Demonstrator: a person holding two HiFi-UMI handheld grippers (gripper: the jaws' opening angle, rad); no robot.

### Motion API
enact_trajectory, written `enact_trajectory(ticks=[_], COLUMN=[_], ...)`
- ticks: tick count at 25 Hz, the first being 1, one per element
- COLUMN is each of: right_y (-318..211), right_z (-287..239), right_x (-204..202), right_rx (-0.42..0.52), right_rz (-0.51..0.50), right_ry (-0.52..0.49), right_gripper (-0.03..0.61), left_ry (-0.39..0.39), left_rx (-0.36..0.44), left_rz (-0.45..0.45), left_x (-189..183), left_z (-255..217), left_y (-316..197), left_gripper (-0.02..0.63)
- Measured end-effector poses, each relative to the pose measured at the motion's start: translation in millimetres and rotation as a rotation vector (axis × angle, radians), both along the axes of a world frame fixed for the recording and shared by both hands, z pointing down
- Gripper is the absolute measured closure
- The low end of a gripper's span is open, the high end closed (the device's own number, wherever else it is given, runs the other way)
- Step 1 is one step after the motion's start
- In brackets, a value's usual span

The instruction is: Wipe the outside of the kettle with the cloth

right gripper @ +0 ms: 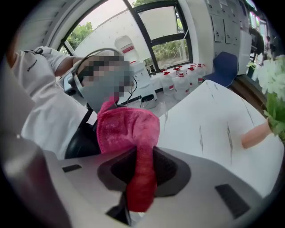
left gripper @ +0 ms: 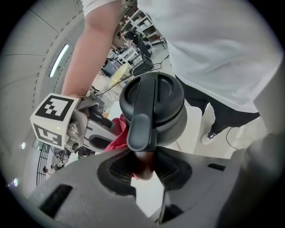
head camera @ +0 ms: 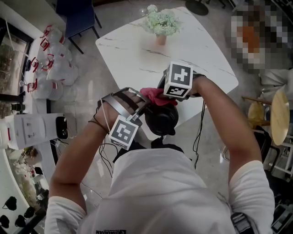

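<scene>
In the head view a black kettle point(head camera: 161, 119) hangs over the floor, just off the near edge of the white table point(head camera: 137, 50). My left gripper point(head camera: 143, 112) is shut on its handle point(left gripper: 140, 129), which runs down between the jaws in the left gripper view, below the kettle's lid point(left gripper: 156, 95). My right gripper point(head camera: 161, 93) is shut on a pink-red cloth point(head camera: 158, 95) at the top far side of the kettle. A fold of the cloth point(right gripper: 131, 129) bulges past the jaws against the kettle's dark body point(right gripper: 82, 140).
A vase of pale flowers point(head camera: 160, 23) stands at the table's far side. Several water bottles point(head camera: 55, 68) sit on the floor at the left, beside a blue chair point(head camera: 78, 13). A white appliance point(head camera: 36, 130) is at the left, wooden stools point(head camera: 279, 109) at the right.
</scene>
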State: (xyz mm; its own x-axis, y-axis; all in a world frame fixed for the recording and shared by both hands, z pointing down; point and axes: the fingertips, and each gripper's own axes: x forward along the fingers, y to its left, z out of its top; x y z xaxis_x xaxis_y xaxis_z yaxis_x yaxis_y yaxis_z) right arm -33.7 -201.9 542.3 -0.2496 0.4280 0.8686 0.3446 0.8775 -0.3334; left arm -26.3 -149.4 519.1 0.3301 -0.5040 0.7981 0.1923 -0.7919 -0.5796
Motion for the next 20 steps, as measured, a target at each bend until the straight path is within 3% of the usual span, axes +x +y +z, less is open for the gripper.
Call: enact_trajectory(ticks=[6, 10, 13, 20], right_y=[-11, -16, -20, -28], right_z=[32, 51, 63, 95], right_x=[-4, -4, -5, -12], right_rx=[0.076, 0.087, 0.101, 0.124], right_rz=[-0.091, -0.126, -0.153, -0.187], right_ry=[0.078, 0.104, 0.112, 0.133], right_gripper=[0.482, 0.482, 0.482, 0.482], left_ry=[-0.038, 0.002, -0.010, 0.022], left_rx=[0.061, -0.034, 0.003, -0.065], left_rz=[0.008, -0.016, -0.018, -0.074], left_x=[-3, 4, 4, 5], left_z=[-4, 0, 0, 4], left_y=[-11, 0, -6, -1], left_gripper=[0.502, 0.502, 0.502, 0.502])
